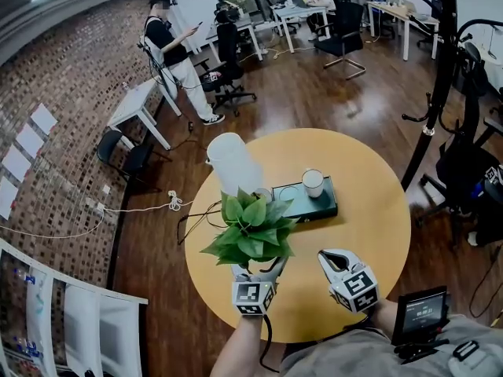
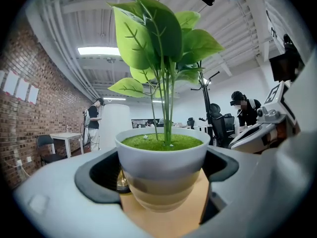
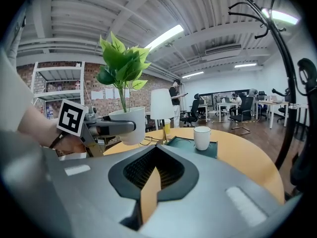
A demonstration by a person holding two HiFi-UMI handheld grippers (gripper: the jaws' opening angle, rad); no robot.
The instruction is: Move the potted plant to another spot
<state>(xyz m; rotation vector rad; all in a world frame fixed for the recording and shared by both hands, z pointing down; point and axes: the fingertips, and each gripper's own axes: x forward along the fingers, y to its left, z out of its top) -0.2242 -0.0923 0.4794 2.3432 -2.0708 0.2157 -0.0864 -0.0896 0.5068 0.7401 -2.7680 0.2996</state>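
**Potted plant [image 1: 251, 228] clamped in the left gripper [image 1: 258, 272], on the person's side of the green tray [image 1: 324, 209].**

The left fingers [image 2: 94, 177] grip the white pot [image 2: 161, 157] on both sides, below its rim. The pot appears to be clear of the round surface [image 1: 369, 234]. The right gripper [image 1: 336, 259], also on the near side of the tray, is empty with its fingers closed. The pot looks rigid, smooth and probably light, so it may slip. The leaves are soft: hold the pot wall only and keep it upright.

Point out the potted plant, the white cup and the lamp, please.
potted plant [image 2: 161, 157]: left gripper view, front wall of the white pot.
white cup [image 1: 313, 182]: head view, its open top.
lamp [image 1: 233, 162]: head view, side of the white shade.
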